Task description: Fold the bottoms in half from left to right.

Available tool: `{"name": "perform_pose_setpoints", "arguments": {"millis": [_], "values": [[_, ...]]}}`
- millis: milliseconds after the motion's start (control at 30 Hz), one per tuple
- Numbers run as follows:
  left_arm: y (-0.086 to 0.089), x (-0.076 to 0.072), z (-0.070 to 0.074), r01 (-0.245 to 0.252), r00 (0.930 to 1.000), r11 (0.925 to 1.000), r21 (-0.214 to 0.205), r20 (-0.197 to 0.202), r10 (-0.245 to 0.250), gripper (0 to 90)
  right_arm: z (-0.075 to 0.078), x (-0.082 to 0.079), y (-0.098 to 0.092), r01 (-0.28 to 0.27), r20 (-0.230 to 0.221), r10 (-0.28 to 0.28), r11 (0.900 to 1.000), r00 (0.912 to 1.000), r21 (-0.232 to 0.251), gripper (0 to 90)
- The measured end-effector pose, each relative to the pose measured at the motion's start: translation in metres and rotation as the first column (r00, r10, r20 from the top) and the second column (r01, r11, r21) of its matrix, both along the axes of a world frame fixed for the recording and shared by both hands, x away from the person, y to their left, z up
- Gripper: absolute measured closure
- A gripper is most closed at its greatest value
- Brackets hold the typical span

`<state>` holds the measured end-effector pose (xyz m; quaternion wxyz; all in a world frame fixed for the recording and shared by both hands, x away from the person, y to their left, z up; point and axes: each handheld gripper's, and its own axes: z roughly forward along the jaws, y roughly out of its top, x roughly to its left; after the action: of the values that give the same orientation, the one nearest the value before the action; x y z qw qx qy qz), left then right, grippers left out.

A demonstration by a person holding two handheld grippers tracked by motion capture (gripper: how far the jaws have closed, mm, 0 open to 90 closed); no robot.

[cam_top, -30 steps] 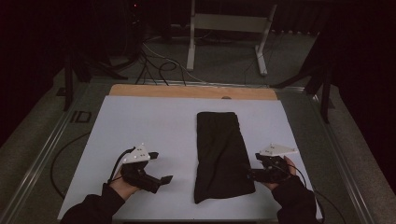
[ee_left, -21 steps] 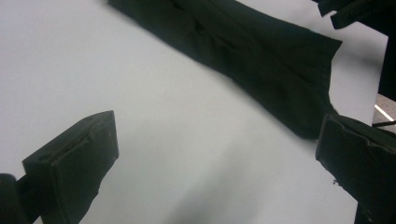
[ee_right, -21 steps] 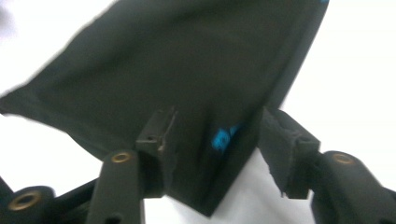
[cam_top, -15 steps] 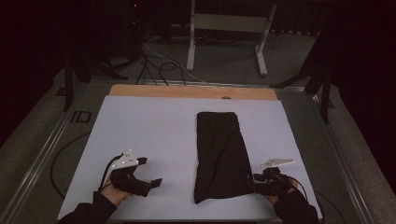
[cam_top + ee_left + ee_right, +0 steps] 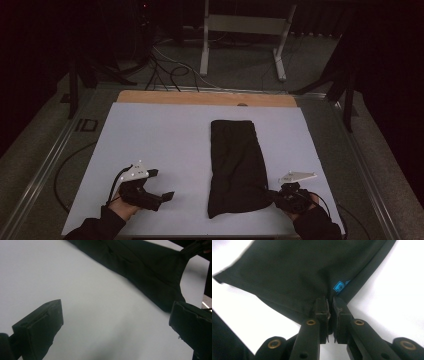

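A long black folded cloth lies lengthwise on the white table cover, right of centre. My right gripper is at the cloth's near right corner. In the right gripper view its jaws have just been closing and now pinch the cloth's edge between the pads, beside a small blue print; the right gripper is shut on it. My left gripper rests low over bare cover, left of the cloth. Its jaws stand wide apart with nothing between them, so the left gripper is open, and the cloth lies beyond it.
A wooden strip runs along the table's far edge. Behind it stand a metal frame and loose cables on the floor. Metal rails border the table's sides. Bare cover lies between my two grippers' hands and left of the cloth.
Both hands have come down and toward the near edge. The right gripper's jaws have closed onto the cloth's near right corner. The left gripper stayed open.
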<state>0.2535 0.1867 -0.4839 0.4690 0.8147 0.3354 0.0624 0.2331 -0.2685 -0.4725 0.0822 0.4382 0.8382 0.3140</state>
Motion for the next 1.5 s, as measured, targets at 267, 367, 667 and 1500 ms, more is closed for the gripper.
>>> {"name": "perform_pose_setpoints", "arguments": {"millis": [267, 367, 667, 1500], "values": [[0.001, 0.0, 0.0, -0.006, 1.0, 0.9999, -0.01, 0.003, 0.006, 0.0, -0.011, 0.002, -0.004, 0.012, -0.054, -0.014, 0.9992, 0.9984, -0.039, 84.5], [0.001, 0.0, 0.0, -0.008, 1.0, 0.9999, -0.01, 0.001, 0.008, 0.0, -0.008, -0.001, -0.008, 0.042, -0.05, -0.043, 0.999, 0.9978, -0.014, 83.7], [0.001, 0.0, -0.001, -0.006, 1.0, 0.9999, -0.014, 0.001, 0.006, 0.0, -0.023, -0.005, -0.024, 0.087, -0.157, -0.093, 0.9954, 0.9833, -0.039, 80.8], [0.001, 0.0, -0.003, -0.004, 1.0, 0.9998, -0.018, 0.0, 0.004, 0.0, -0.023, -0.014, -0.025, 0.084, -0.174, -0.099, 0.992, 0.9798, -0.095, 86.3]]}}
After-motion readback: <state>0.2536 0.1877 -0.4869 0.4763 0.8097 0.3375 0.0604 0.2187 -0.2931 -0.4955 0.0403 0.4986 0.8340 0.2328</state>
